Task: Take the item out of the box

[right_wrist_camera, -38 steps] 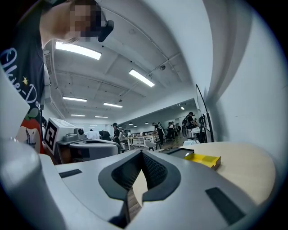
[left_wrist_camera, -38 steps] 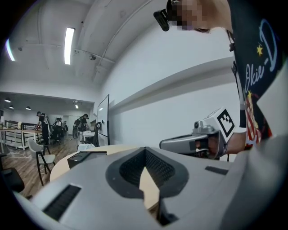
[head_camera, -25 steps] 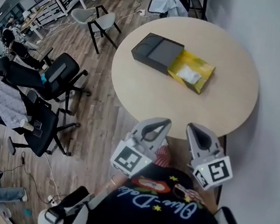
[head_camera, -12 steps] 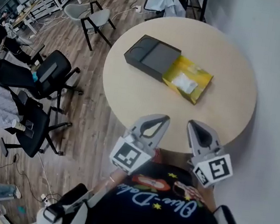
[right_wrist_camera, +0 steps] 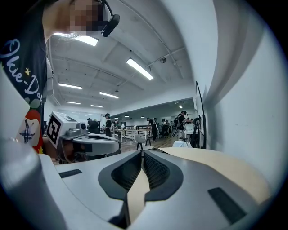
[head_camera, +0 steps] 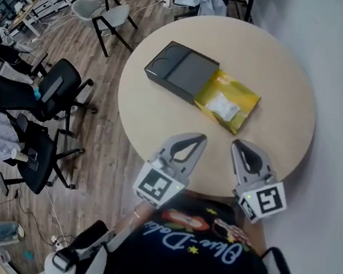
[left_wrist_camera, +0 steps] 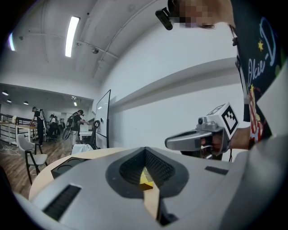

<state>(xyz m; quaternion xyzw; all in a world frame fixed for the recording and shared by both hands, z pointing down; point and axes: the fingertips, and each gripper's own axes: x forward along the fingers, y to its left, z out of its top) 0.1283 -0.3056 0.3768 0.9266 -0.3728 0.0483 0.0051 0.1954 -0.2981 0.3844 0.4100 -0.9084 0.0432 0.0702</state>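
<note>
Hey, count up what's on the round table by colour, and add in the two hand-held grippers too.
Black: 1, the box cover
Yellow: 1, the tray slid partway out of it
White: 1, the packet lying in the tray
Grey: 2, the left hand-held gripper and the right hand-held gripper, both shut and empty
Total: 5

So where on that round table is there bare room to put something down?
The table is bare between the yellow tray and the left gripper and right gripper, right of the tray, and beyond the black box. Only the middle, under box and tray, is taken.
</note>
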